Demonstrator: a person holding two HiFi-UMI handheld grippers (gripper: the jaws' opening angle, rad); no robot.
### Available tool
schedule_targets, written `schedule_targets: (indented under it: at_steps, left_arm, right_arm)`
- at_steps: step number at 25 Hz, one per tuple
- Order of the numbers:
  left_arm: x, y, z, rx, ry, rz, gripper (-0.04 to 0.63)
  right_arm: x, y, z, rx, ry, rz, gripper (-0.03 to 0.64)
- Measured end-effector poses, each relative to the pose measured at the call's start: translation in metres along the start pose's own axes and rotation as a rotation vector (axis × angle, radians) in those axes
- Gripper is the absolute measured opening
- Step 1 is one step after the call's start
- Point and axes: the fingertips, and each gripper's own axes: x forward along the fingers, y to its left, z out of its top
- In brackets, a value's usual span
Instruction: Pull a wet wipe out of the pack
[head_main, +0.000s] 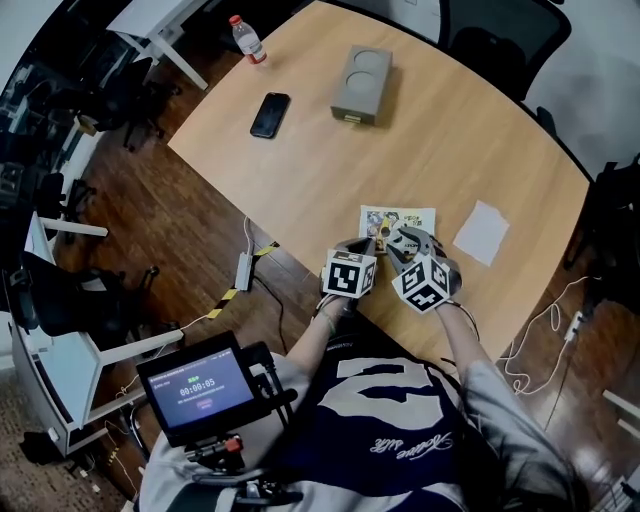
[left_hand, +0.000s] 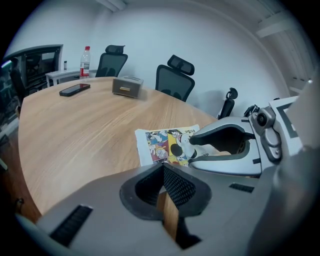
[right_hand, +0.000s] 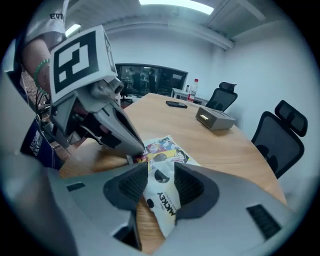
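Wood table (head_main: 300, 170), person standing at its near edge. Wipe pack (head_main: 398, 217) lies flat close to that edge, cartoon print up. Left gripper (head_main: 368, 246) and right gripper (head_main: 402, 243) are both at the pack's near side, tips close together, marker cubes side by side. White sheet (head_main: 481, 232) just right of the pack. Far end, well apart from the pack: black phone (head_main: 270, 114), grey box (head_main: 361, 84), red-capped bottle (head_main: 247, 38). Small screen (head_main: 197, 385) sits at the person's chest.

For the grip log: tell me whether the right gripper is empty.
No, the right gripper is closed on a white Mickey-printed flap of the wet wipe pack.
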Motion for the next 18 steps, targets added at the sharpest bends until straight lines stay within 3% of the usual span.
schedule_targets:
  at_steps: [6, 7, 8, 11, 13, 16, 18]
  left_arm:
    - [0.002, -0.002, -0.003, -0.008, -0.019, -0.004, 0.003]
    - [0.003, -0.003, -0.003, -0.007, -0.022, -0.003, 0.003]
    - [0.003, -0.004, -0.004, -0.002, -0.023, 0.0, 0.003]
    - [0.006, -0.006, -0.004, 0.013, -0.026, 0.003, 0.003]
    - [0.008, -0.006, -0.004, 0.016, -0.025, 0.004, 0.003]
    - [0.008, -0.003, -0.005, 0.017, -0.018, 0.012, 0.003]
    - [0.009, -0.001, -0.006, 0.017, -0.01, 0.024, 0.003]
  right_arm:
    - [0.012, -0.006, -0.002, 0.047, 0.025, -0.006, 0.138]
    - [0.012, -0.007, -0.002, 0.068, 0.024, -0.009, 0.104]
    - [0.013, -0.009, -0.003, 0.088, 0.026, -0.015, 0.008]
    - [0.013, -0.016, -0.006, 0.147, 0.041, -0.012, 0.0]
    - [0.011, -0.02, 0.0, 0.244, -0.003, 0.006, 0.0]
    - [-0.003, -0.03, 0.019, 0.523, -0.151, 0.068, 0.0]
    - [-0.015, -0.035, 0.032, 0.648, -0.238, 0.123, 0.0]
